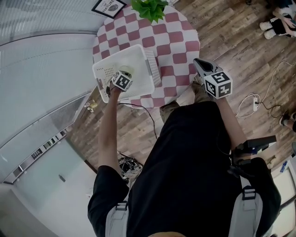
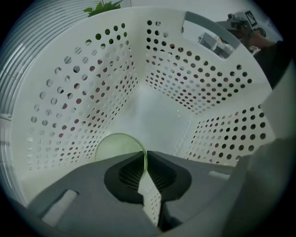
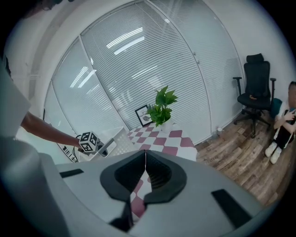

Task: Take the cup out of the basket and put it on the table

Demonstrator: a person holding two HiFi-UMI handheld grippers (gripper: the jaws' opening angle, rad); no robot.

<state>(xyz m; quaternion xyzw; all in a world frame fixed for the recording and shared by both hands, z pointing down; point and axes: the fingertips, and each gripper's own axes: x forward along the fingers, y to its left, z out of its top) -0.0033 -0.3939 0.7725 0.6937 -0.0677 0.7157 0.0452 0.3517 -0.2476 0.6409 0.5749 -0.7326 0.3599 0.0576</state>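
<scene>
A pale green cup [image 2: 118, 146] stands inside the white perforated basket [image 2: 92, 92]. My left gripper [image 2: 146, 155] reaches down into the basket, its jaws pinched on the cup's thin rim, one pad inside and one outside. In the head view the cup [image 1: 126, 70] shows just beyond the left gripper [image 1: 124, 74] within the basket [image 1: 104, 66], which sits at the near left of the red-and-white checked round table [image 1: 178, 44]. My right gripper [image 1: 197, 62] hangs shut and empty off the table's right edge; in its own view the right gripper's [image 3: 145, 152] jaws meet.
A potted green plant [image 1: 149, 8] and a framed picture [image 1: 108, 6] stand at the table's far side. A wooden floor surrounds the table, with a white cable and power strip [image 1: 255, 104] at the right. An office chair [image 3: 253, 90] and a seated person [image 3: 283, 122] are off to the right.
</scene>
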